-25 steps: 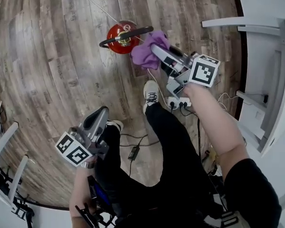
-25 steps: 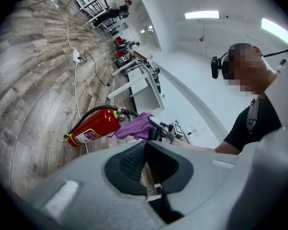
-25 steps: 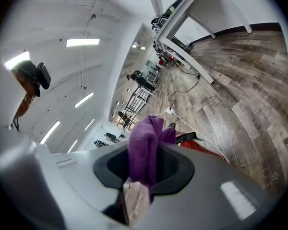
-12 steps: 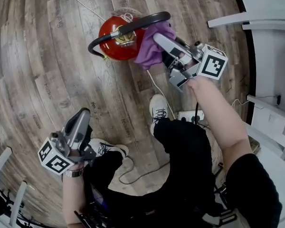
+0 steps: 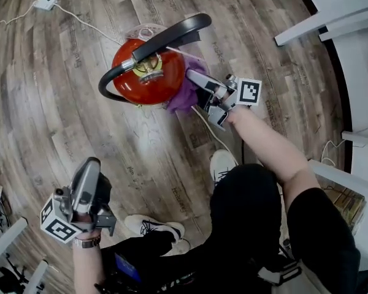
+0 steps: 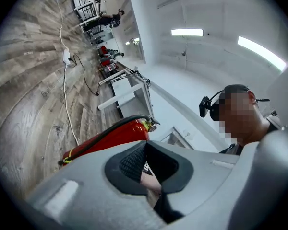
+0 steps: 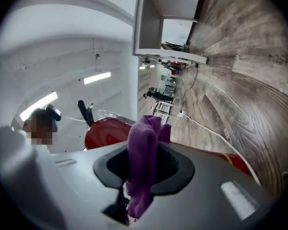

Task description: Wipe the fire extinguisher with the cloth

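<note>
My right gripper (image 5: 193, 77) pinches the cloth (image 5: 183, 97), a purple wad bunched between the jaws. The wad lies against the right side of the extinguisher (image 5: 132, 81) and looks to be touching the red wall. The extinguisher stands upright on the floor (image 5: 55, 133), just ahead of my feet. My left gripper (image 5: 89, 170) is pressed together with nothing in it and hangs well apart from the extinguisher, down by my knee.

I judge the wipe is under way on this side, with the rest of the body not yet covered. To do it well I want the loose bulk of the cloth on the metal, not my jaw tips, so I keep the gripper angled with the wad leading. The pinch must stay firm, because a good part of the cloth hangs free and a drag along the wall could pull it out.

Long strokes along the cylinder should serve better than dabs. Then I work round the curve a strip at a time.

The black hose (image 5: 153, 41) arcs over the top, and I mean to pass under it without snagging the cloth. Nothing steadies the extinguisher, so I press lightly or it may rock.
</note>
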Demonstrator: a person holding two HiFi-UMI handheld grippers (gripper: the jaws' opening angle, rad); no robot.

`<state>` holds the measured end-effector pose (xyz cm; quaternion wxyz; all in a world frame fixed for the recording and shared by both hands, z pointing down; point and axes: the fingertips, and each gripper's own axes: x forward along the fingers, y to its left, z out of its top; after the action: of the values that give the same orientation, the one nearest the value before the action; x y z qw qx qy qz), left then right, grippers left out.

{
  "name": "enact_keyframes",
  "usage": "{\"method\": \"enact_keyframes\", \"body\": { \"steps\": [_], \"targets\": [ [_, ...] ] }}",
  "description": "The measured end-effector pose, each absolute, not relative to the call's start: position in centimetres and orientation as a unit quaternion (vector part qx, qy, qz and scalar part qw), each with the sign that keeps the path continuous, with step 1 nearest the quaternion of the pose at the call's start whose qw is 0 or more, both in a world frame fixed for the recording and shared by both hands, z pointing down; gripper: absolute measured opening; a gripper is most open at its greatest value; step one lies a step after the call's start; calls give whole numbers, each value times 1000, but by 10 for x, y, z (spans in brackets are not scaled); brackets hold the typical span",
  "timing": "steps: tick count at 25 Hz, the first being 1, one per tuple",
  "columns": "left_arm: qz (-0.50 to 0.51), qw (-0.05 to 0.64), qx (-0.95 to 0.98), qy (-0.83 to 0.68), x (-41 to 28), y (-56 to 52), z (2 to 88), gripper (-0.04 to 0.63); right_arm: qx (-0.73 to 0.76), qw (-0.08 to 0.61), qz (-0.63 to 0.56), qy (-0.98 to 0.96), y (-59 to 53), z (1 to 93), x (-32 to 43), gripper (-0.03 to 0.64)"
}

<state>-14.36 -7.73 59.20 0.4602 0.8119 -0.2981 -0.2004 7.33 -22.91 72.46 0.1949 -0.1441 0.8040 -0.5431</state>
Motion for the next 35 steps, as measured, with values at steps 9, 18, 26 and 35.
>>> {"method": "enact_keyframes", "body": {
  "steps": [9,18,26,35],
  "targets": [
    [-175,442,808,-348,-163,-91,609,-3,-256,101,-616,738,-221,908,69,94],
    [-158,443,819,-328,-137,-109,623,-3,-235,48,-588,773,-228,882,63,92],
    [-155,439,831,-304,-116,-127,614,-3,-166,101,-383,903,-210,683,65,91],
    [-157,434,837,-293,-106,-127,606,-3,-194,-22,35,980,-176,563,43,91]
  ]
}}
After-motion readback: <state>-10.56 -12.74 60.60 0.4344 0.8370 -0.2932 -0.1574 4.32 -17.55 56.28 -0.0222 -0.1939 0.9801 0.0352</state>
